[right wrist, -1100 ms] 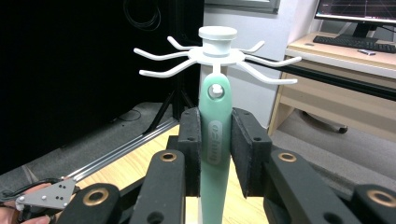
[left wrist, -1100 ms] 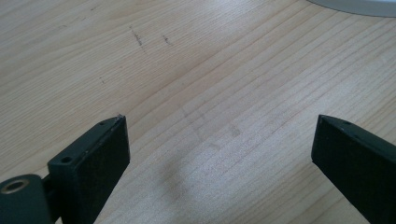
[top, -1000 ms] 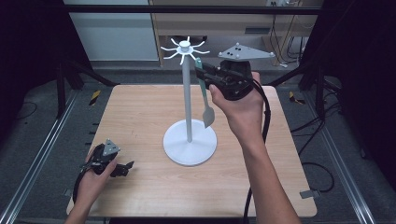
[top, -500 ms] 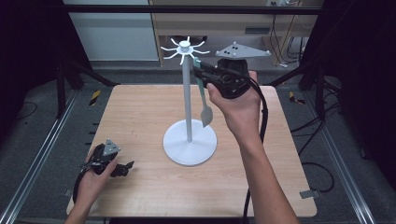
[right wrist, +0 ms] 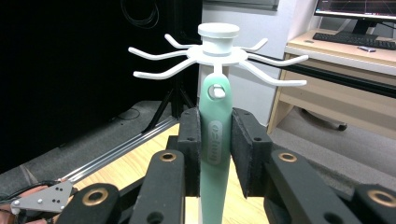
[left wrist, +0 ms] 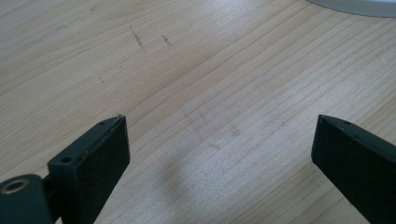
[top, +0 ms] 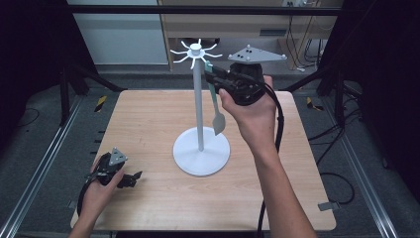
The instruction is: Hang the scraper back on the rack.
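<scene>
A white utensil stand (top: 198, 104) rises from a round base (top: 201, 151) at the table's middle, with a crown of hooks (right wrist: 217, 46) on top. My right gripper (top: 212, 75) is up beside that crown, shut on the green handle of a spatula (right wrist: 215, 107) that hangs blade down (top: 218, 121). The handle's hole sits at a hook tip, and white shows through it. The black pads (right wrist: 190, 140) press on both sides of the handle. My left gripper (top: 130, 179) rests low at the table's near left corner, open over bare wood (left wrist: 219, 154).
The wooden table (top: 148, 114) ends close behind the stand. Black tripod legs (top: 79, 74) stand at the back left and right. A desk with a keyboard (right wrist: 350, 42) lies beyond the table. A cable (top: 277, 124) trails from the right gripper along the forearm.
</scene>
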Available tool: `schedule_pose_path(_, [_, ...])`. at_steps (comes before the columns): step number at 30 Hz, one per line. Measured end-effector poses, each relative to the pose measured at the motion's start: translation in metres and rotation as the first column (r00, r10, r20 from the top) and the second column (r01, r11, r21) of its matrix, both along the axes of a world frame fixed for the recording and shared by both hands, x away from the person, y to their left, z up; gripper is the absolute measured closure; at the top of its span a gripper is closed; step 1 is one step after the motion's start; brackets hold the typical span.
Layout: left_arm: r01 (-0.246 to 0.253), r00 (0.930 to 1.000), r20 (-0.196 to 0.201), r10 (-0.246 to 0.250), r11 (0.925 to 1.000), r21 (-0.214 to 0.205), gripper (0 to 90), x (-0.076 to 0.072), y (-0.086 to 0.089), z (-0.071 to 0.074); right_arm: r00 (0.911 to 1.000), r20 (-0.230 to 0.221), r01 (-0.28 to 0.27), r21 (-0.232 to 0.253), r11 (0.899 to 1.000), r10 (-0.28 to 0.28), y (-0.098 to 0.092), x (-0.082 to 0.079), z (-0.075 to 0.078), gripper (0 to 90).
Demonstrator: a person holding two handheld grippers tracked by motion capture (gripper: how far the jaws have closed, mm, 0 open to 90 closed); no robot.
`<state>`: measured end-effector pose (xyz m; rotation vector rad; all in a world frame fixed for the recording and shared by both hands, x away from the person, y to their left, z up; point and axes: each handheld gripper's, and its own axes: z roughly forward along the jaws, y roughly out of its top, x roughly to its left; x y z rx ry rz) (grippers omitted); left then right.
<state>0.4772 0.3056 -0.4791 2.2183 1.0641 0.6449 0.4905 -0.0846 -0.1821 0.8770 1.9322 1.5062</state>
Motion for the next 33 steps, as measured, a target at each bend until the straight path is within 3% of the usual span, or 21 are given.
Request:
schedule_pose_path(23, [0.002, 1.0000, -0.005, -0.002, 1.0000, -0.002, 4.0, 0.0000, -0.0004, -0.0004, 0.9999, -0.006, 0.012, -0.010, 1.000, -0.012, 0.0013, 0.0003, -0.0009, 73.8])
schedule_pose_path(33, [0.002, 1.0000, -0.004, -0.002, 1.0000, -0.002, 4.0, 0.0001, -0.0006, -0.0005, 0.9998, -0.007, 0.019, 0.007, 1.000, -0.019, -0.0035, -0.0042, -0.0038, 63.5])
